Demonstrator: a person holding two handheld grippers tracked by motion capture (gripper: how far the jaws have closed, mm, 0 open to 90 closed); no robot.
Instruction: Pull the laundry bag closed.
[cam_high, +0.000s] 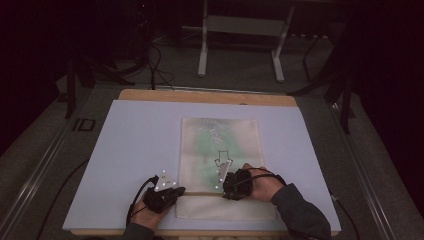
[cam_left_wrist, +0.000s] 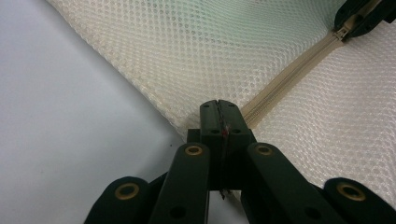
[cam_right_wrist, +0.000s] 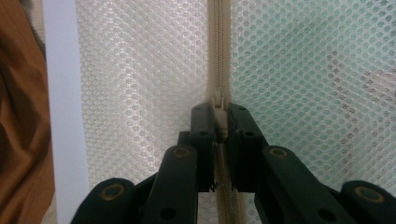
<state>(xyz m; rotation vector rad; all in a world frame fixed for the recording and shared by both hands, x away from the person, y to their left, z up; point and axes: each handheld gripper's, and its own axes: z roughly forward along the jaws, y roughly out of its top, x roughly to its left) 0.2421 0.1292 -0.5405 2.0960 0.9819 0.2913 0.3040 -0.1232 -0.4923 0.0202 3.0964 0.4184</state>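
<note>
The flat cream mesh zipper pouch (cam_high: 220, 165) lies on the pale table (cam_high: 130, 150). The left tool (cam_left_wrist: 218, 108) pinches the pouch's corner by the zipper's end; the right tool (cam_right_wrist: 219, 116) clamps the beige zipper slider (cam_right_wrist: 218, 103), partway along. The rest of the zipper's run seems left to do.

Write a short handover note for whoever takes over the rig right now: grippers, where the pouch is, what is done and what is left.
Left gripper: shut on the end of the zipper at the edge of the mesh pouch.
Right gripper: shut on the zipper slider, partway along the zipper.
The pouch lies flat on the white board, zipper running across its near end.
Done: both grips are set.
Left: probably draw the slider along the zipper while the left gripper anchors the end; I cannot tell which stretch is open.
</note>
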